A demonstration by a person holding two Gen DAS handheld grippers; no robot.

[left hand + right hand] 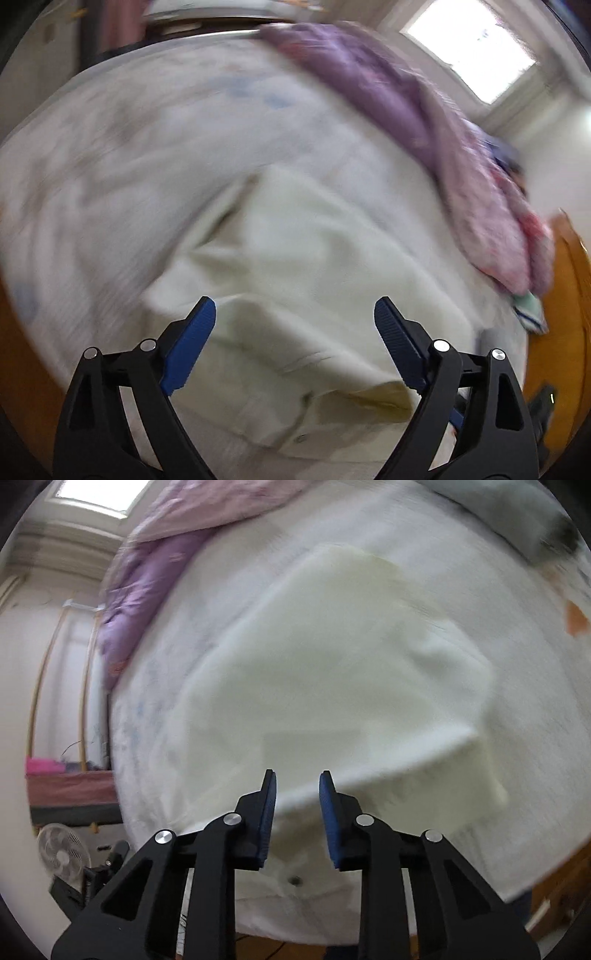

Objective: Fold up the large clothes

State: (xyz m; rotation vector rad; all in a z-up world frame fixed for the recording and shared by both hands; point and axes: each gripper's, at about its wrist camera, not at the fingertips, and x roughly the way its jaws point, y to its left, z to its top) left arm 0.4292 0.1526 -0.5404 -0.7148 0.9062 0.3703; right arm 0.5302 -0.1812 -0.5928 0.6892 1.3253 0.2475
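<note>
A cream-white garment (295,266) lies partly folded on a bed with a pale patterned sheet (122,147). It has a small button near its front edge (300,438). My left gripper (294,310) is open wide and empty, just above the garment's near part. In the right wrist view the same garment (332,672) spreads across the sheet (535,709). My right gripper (297,779) is open with a narrow gap and holds nothing, over the garment's near edge. Both views are motion-blurred.
A purple and pink quilt (424,122) is bunched along the bed's far side, also in the right wrist view (147,565). A window (469,48) is behind it. A wooden bed frame (565,295) edges the mattress. A floor fan (62,849) stands beside the bed.
</note>
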